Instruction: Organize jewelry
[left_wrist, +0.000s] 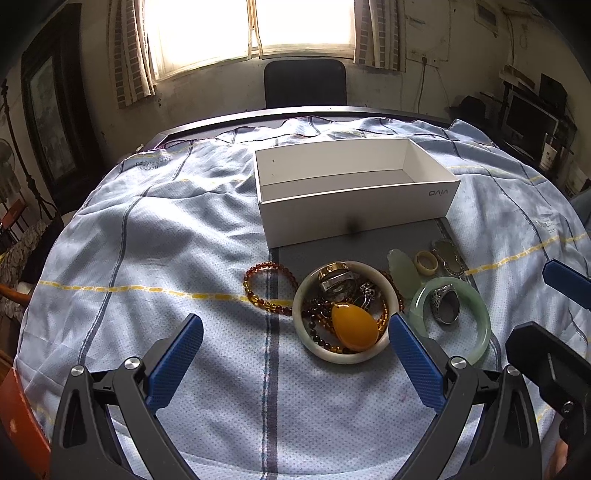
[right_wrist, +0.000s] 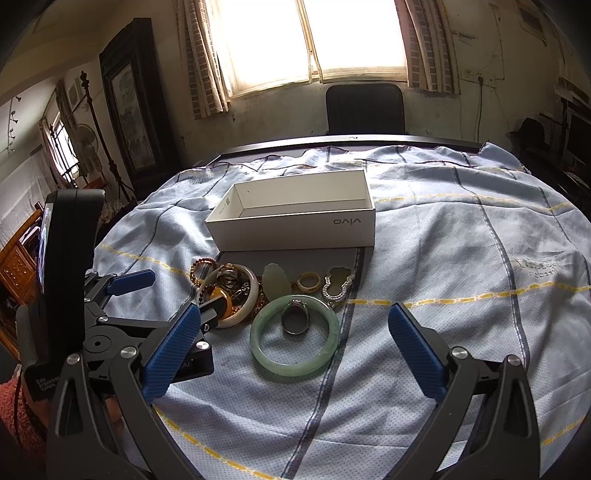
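Observation:
An empty white box (left_wrist: 354, 192) (right_wrist: 295, 229) lies on the blue cloth. In front of it a white bangle (left_wrist: 306, 295) (right_wrist: 252, 291) rings an amber pendant (left_wrist: 354, 326), rings and dark beads. An amber bead bracelet (left_wrist: 255, 295) (right_wrist: 201, 266) lies to its left. To its right are a green jade bangle (left_wrist: 480, 332) (right_wrist: 295, 369) around a silver ring (left_wrist: 445, 304) (right_wrist: 295, 318), a pale jade pendant (left_wrist: 400, 269) (right_wrist: 275, 280), a small cream ring (left_wrist: 426, 263) (right_wrist: 308, 281) and a silver-framed pendant (left_wrist: 448, 254) (right_wrist: 338, 285). My left gripper (left_wrist: 295, 322) is open just before the white bangle. My right gripper (right_wrist: 295, 317) is open before the green bangle.
A dark chair (left_wrist: 304, 83) (right_wrist: 364, 109) stands beyond the table's far edge, under a bright window. The wrinkled cloth (left_wrist: 166, 236) (right_wrist: 461, 258) covers the table to both sides of the jewelry. The left gripper's body and mounted phone (right_wrist: 70, 240) fill the right wrist view's left side.

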